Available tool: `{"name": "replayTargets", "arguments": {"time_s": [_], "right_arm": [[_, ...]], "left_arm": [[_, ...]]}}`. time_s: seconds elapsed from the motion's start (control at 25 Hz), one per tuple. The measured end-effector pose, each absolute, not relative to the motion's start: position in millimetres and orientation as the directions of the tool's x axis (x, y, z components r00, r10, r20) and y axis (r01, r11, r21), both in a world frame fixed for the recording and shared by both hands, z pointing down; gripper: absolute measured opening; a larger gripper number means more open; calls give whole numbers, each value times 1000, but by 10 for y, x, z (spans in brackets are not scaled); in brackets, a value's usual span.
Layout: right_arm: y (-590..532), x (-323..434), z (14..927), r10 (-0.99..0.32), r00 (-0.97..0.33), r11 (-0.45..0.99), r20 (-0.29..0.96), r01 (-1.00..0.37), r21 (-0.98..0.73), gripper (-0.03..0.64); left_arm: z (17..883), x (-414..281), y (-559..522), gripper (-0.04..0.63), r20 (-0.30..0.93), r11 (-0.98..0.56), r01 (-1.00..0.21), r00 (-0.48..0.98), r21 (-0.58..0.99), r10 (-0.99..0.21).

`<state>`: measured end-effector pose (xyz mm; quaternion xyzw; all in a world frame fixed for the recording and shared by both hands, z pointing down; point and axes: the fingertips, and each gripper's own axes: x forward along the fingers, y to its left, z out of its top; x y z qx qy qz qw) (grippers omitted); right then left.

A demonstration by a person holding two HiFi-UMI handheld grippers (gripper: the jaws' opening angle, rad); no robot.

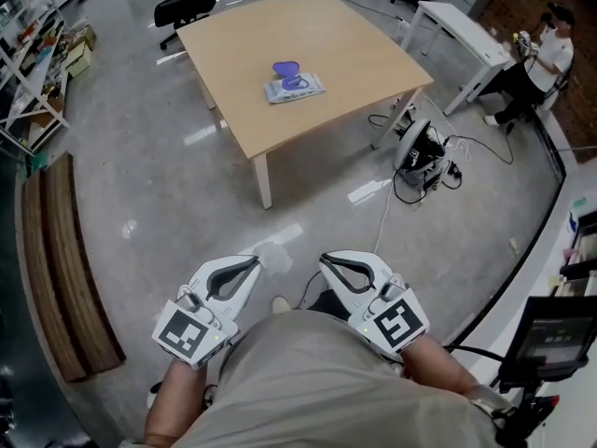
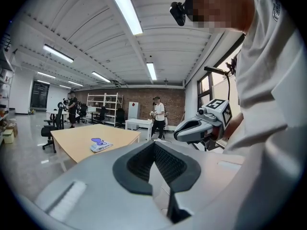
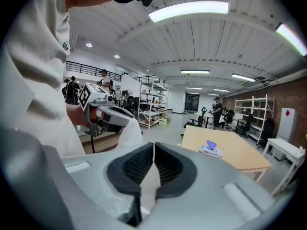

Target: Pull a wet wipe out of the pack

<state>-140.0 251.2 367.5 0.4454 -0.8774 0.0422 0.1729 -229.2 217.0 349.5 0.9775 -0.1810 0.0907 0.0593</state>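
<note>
The wet wipe pack lies on the wooden table, pale with a raised purple lid. It shows small and far off in the left gripper view and the right gripper view. Both grippers are held close to the person's body, well short of the table. My left gripper has its jaws shut with nothing between them. My right gripper is also shut and empty. Each gripper appears in the other's view: the right one, the left one.
Between me and the table lies bare grey floor. A white table and a seated person are at the far right. Cables and a device lie on the floor right of the table. Shelves stand at the left, black chairs behind.
</note>
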Motion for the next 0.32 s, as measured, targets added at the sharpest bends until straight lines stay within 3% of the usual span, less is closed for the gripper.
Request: {"name": "replayTargets", "arguments": {"time_s": [0.32], "right_arm": [[2485, -1491, 3681, -735, -596, 651, 324, -754, 91, 9]], "left_arm": [[3524, -2350, 2218, 6, 196, -907, -418, 895, 49, -401]]}}
